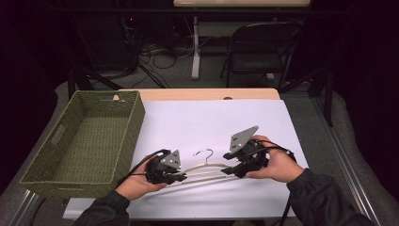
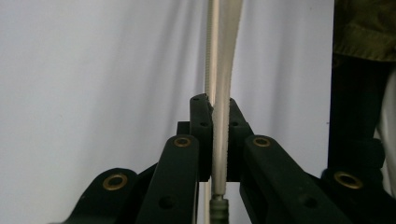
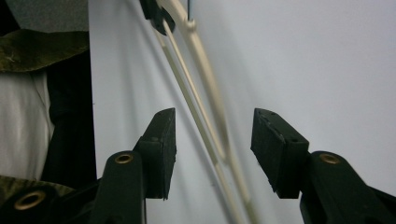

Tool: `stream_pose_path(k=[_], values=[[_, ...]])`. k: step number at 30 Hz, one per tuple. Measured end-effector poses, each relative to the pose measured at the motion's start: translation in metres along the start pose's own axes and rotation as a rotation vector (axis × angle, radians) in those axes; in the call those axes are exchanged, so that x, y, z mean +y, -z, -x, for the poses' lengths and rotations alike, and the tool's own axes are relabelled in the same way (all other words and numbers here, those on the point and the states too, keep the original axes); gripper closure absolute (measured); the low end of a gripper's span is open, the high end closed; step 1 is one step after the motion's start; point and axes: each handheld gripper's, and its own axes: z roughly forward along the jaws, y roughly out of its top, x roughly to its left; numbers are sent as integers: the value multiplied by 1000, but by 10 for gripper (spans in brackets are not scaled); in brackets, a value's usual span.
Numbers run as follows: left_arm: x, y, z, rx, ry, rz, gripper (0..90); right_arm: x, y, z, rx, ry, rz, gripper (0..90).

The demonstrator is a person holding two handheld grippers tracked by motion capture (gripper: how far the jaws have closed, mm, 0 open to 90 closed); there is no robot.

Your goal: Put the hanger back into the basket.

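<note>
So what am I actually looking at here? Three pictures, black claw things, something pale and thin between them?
There is no robot here: a person holds a hand tool with two black jaws in each hand. The high view looks down from above the person's side of the table. In it the left gripper and right gripper meet over a white sheet, and a green woven basket sits at the left. The other two pictures come from small cameras riding on each tool, looking along its jaws. The pale thin thing is a clothes hanger with a metal hook. In the left gripper view the jaws are shut on one of its arms. In the right gripper view the jaws stand open, with the hanger's other end passing between them, not yet gripped.
</note>
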Motion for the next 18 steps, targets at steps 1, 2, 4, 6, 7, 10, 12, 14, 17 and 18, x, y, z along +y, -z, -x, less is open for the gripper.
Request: stream_pose_path(k=[1, 2, 4, 6, 7, 10, 12, 14, 17, 18], values=[[-1, 6, 1, -2, 32, 21, 871, -7, 6, 2, -18, -19, 17, 499], [-1, 6, 1, -2, 32, 21, 871, -7, 6, 2, -18, -19, 17, 499], [-2, 12, 3, 7, 51, 35, 871, -17, 12, 4, -40, -43, 19, 500], [-3, 16, 6, 18, 73, 50, 871, -20, 14, 6, -44, -50, 17, 494], [-5, 23, 10, 26, 100, 72, 871, -25, 18, 8, -52, -70, 26, 476], [-6, 29, 12, 33, 120, 80, 871, -29, 22, 10, -58, -102, 39, 466], [-9, 38, 14, 49, 156, 96, 871, -32, 24, 11, -66, -114, 40, 462], [-10, 41, 14, 51, 165, 104, 871, -33, 27, 13, -69, -121, 32, 459], [-12, 50, 15, 58, 187, 132, 871, -35, 29, 14, -70, -131, 27, 459], [-12, 53, 16, 61, 189, 142, 870, -38, 28, 14, -81, -137, 37, 459]])
